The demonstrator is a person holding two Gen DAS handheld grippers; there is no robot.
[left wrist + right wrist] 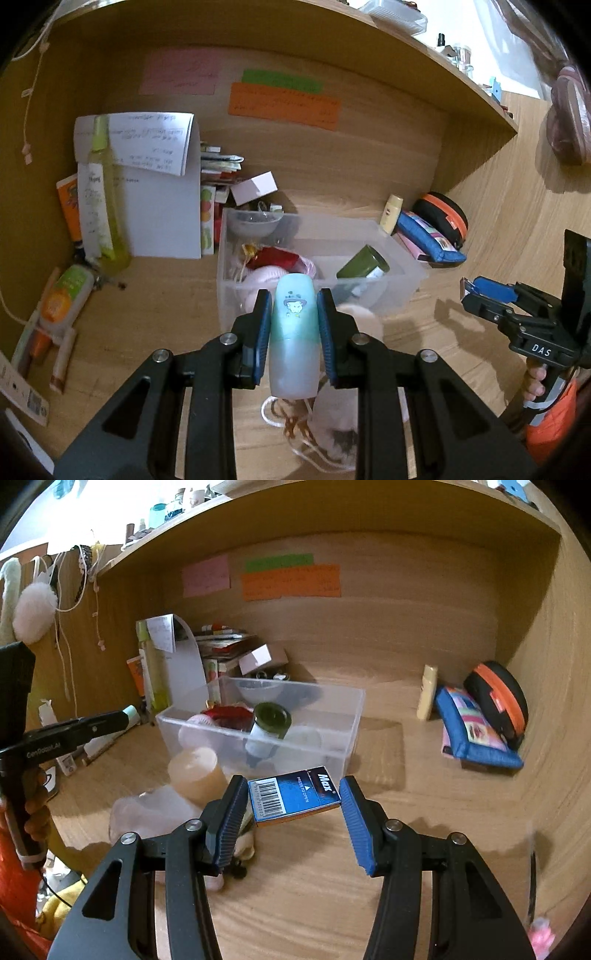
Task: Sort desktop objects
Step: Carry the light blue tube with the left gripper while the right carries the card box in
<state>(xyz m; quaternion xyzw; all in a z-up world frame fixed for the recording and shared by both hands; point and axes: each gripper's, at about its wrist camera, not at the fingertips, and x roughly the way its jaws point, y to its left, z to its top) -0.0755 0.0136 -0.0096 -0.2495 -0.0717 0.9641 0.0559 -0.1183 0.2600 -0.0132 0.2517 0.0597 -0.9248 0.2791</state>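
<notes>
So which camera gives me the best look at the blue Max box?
The right wrist view. There the blue Max box fills the middle, held between the right hand-held gripper's fingers, with barcode and lettering readable. The left wrist view catches it only side-on at the right edge, small, with no print visible.

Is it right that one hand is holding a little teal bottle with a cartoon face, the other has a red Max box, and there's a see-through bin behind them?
Almost. The Max box is blue, not red, as the right wrist view shows. The rest holds: the left gripper grips the teal bottle, and the see-through bin sits behind them.
</notes>
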